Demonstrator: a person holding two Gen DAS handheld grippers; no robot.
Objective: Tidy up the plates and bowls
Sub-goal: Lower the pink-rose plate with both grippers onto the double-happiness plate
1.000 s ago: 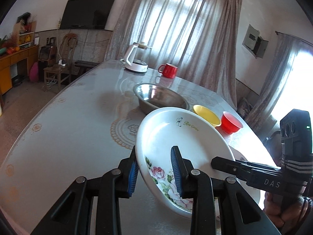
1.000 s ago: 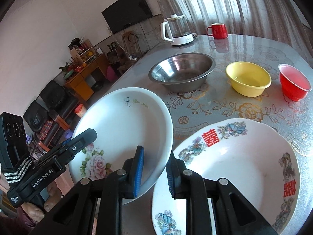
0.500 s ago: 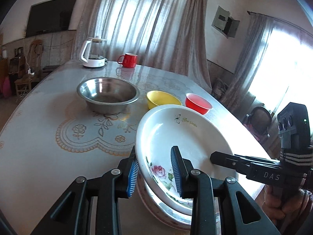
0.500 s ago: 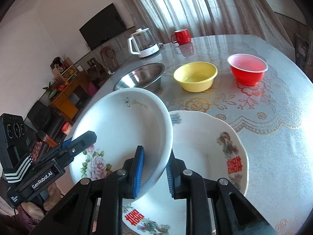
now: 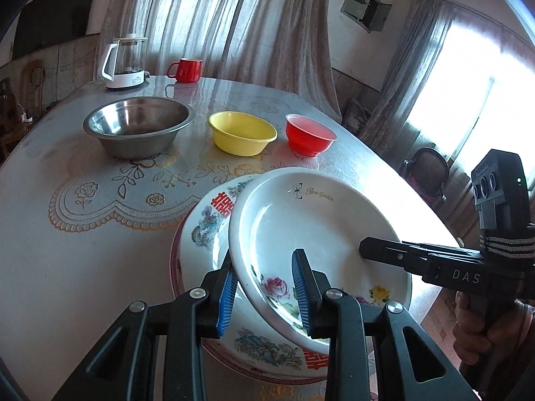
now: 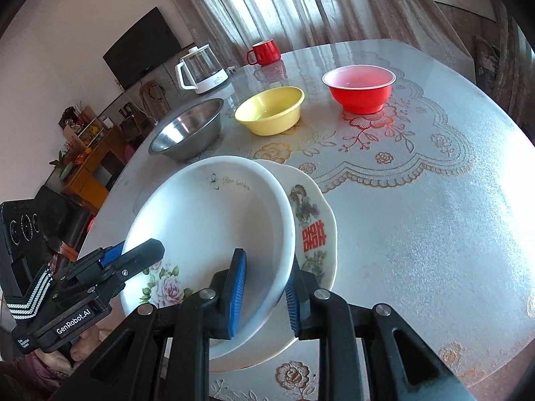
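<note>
Right wrist only: orange cabinet [image 6: 87, 180].

Legible markings, by item:

The white rose plate [image 5: 317, 230] carries the script "Rose Garden" on its inner rim, beside a small butterfly-like emblem — readable in the left wrist view, fainter in the right.

The lower plate [image 6: 314, 234] bears a red double-happiness character "囍", printed at more than one place on its rim.

The right gripper [image 5: 364, 250] shows "DAS" in pale letters on its black body.

The left gripper [image 6: 150, 250] has a white-on-black label reading "GenRobot.AI".
</note>
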